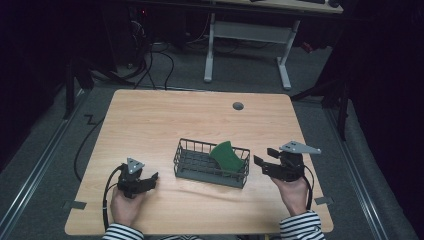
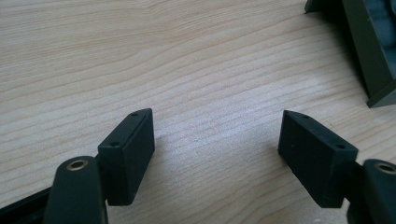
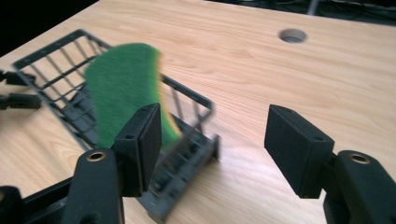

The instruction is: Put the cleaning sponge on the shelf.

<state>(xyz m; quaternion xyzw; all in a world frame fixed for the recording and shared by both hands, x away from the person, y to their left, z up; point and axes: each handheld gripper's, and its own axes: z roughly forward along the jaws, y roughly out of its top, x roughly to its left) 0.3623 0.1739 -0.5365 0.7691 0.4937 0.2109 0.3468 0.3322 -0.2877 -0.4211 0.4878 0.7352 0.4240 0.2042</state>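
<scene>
A dark wire basket (image 1: 191,165) stands in the middle of the wooden table (image 1: 150,120). A green sponge (image 1: 227,156) with a yellow underside leans tilted in its right end, also plain in the right gripper view (image 3: 123,88). My right gripper (image 1: 265,160) hovers just right of the basket, jaws apart and empty (image 3: 212,133). My left gripper (image 1: 152,179) rests low at the basket's left, open with bare wood between its jaws (image 2: 217,135).
A round cable hole (image 1: 238,106) sits near the table's far edge. A corner of the basket (image 2: 373,56) shows at the upper right of the left gripper view. Another desk's white legs (image 1: 210,45) stand on the floor beyond.
</scene>
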